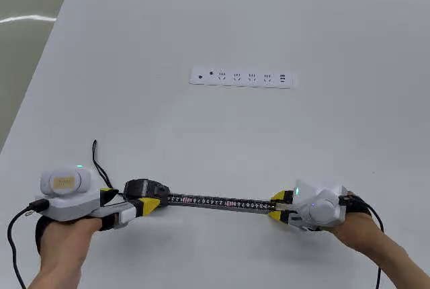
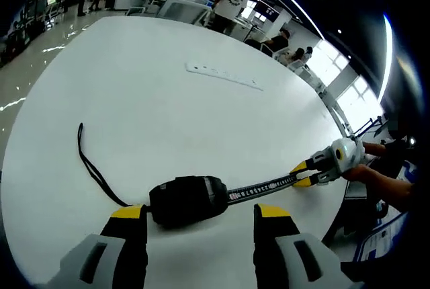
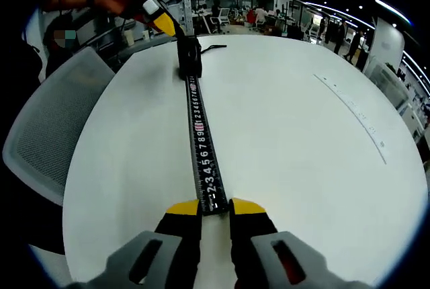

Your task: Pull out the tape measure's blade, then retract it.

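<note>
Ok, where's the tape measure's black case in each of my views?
Head view: black case sits lower left, with the blade running right from it.
Left gripper view: case low centre, close to the camera.
Right gripper view: case near the top, left of centre, at the blade's far end.
Shared landmark: the white power strip, also at and.

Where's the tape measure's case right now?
Lower left in the head view, the case sits at the left gripper's tips, its blade running to the right gripper.
</note>
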